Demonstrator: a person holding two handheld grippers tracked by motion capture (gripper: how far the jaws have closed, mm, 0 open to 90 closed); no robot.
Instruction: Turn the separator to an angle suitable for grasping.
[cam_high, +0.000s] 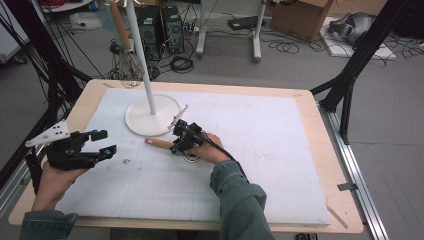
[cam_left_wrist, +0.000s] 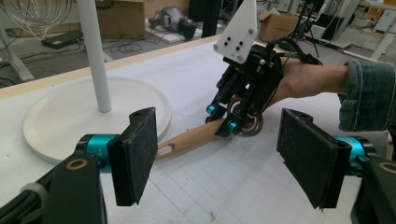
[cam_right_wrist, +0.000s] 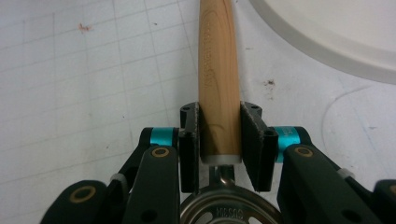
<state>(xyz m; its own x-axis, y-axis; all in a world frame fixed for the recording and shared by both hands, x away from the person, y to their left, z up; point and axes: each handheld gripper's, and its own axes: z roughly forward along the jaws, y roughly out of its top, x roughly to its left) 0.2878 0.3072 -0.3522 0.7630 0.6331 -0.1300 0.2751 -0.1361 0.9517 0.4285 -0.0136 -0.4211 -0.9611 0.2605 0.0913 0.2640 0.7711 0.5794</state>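
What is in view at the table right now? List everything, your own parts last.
Wooden-handled utensil: one, light wood handle with a metal head, lying on the mat beside the stand's base, clamped by the right tongs.
Stand: one, white, round base with upright pole, back left of the mat.
Hanging whisk: one, wooden handle and wire loops, on the stand.
Mat: one, white with a grid, covering the table.
Table: one, light wood.
Left tongs: black with teal, jaws apart, holding nothing, at the mat's left edge.
Right tongs: black with teal, shut on the handle.
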